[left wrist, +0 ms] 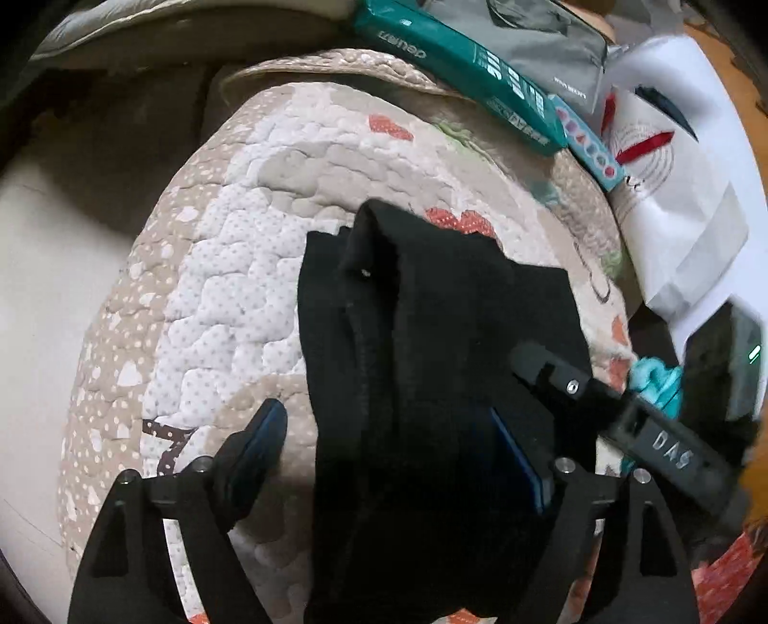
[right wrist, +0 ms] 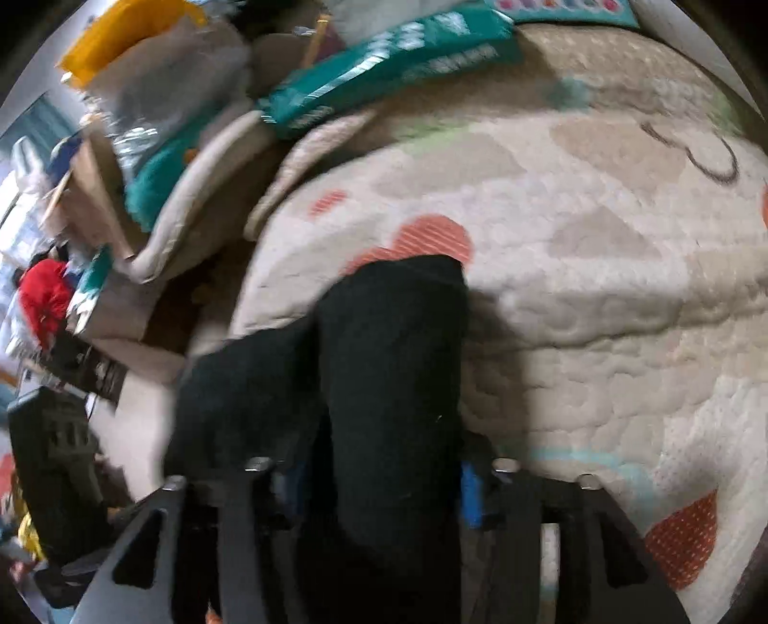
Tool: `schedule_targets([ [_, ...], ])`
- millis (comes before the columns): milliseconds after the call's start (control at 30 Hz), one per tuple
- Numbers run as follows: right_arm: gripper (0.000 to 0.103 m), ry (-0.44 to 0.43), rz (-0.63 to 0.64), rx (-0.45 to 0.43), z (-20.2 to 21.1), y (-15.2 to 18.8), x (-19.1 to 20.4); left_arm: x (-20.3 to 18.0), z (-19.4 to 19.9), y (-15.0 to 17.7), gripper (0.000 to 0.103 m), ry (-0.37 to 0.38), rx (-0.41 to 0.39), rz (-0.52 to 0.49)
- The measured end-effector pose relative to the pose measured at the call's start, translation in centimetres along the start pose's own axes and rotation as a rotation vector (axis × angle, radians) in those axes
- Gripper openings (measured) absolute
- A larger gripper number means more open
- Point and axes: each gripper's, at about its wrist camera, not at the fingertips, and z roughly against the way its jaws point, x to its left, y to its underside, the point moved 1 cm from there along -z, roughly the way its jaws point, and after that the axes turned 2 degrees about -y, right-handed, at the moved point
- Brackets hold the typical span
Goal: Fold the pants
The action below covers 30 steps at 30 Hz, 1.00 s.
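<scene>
Black pants (left wrist: pixel 432 336) lie bunched in a long fold on a quilted beige mat (left wrist: pixel 230 269). In the left wrist view my left gripper (left wrist: pixel 398 446) is open, its fingers (left wrist: pixel 254 446) wide apart with the pants draped between them and over the right finger. My right gripper (left wrist: pixel 576 384) reaches in from the right onto the pants. In the right wrist view the pants (right wrist: pixel 393 365) run up from between my right gripper's (right wrist: pixel 379 489) fingers, which are close on either side of the cloth. The mat (right wrist: pixel 600 288) lies beneath.
A teal package (left wrist: pixel 461 62) and a grey bag (left wrist: pixel 552 43) lie at the mat's far edge, white paper bags (left wrist: pixel 672 182) at the right. In the right wrist view boxes and clutter (right wrist: pixel 120 168) pile up at the left, with the teal package (right wrist: pixel 384 62) at the top.
</scene>
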Motion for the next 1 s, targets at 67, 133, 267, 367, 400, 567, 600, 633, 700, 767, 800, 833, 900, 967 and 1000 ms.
schedule_targets([
  [67,0.079,-0.010,-0.063,-0.023,0.4,0.5,-1.3,0.2,0.1,0.0,0.083,0.016,0.019,0.013],
  [133,0.080,-0.028,-0.100,-0.021,0.9,0.9,-2.2,1.0,0.2,0.0,0.083,0.054,0.026,0.052],
  [267,0.080,-0.016,-0.110,-0.054,4.1,2.5,-3.1,3.0,1.1,-0.1,0.083,0.122,0.033,0.172],
  [367,0.081,0.009,-0.090,-0.074,7.6,4.8,-3.1,4.8,2.4,0.4,0.083,0.131,0.016,0.245],
  [400,0.081,0.025,-0.083,-0.077,8.4,5.4,-3.1,5.1,3.0,0.8,0.083,0.107,0.002,0.244],
  [567,0.081,0.093,-0.016,-0.115,12.9,10.3,-2.1,2.6,8.7,4.3,0.083,-0.142,-0.197,0.057],
  [600,0.081,0.108,0.001,-0.130,13.7,11.3,-1.7,1.3,10.9,5.8,0.084,-0.196,-0.283,-0.008],
  [633,0.081,0.116,0.013,-0.144,14.2,12.1,-1.3,0.7,12.3,6.9,0.084,-0.233,-0.338,-0.042],
  [700,0.081,0.119,0.036,-0.180,15.3,14.0,-0.3,-1.0,15.3,9.6,0.084,-0.323,-0.454,-0.117],
  [767,0.081,0.117,0.047,-0.207,16.0,15.3,0.3,-2.6,18.4,12.2,0.090,-0.384,-0.558,-0.174],
  [800,0.081,0.116,0.052,-0.215,16.2,15.8,0.6,-3.4,20.4,13.8,0.101,-0.402,-0.627,-0.184],
  [833,0.081,0.119,0.061,-0.223,16.4,16.5,0.9,-3.9,21.5,14.7,0.103,-0.403,-0.662,-0.181],
  [900,0.081,0.125,0.079,-0.226,16.5,17.1,1.4,-4.4,23.5,16.2,0.103,-0.377,-0.696,-0.162],
  [967,0.081,0.136,0.093,-0.230,16.7,17.6,1.9,-5.1,24.2,16.8,0.103,-0.375,-0.655,-0.145],
  [1000,0.081,0.140,0.100,-0.235,16.9,18.0,2.1,-5.5,24.1,16.9,0.103,-0.405,-0.613,-0.142],
])
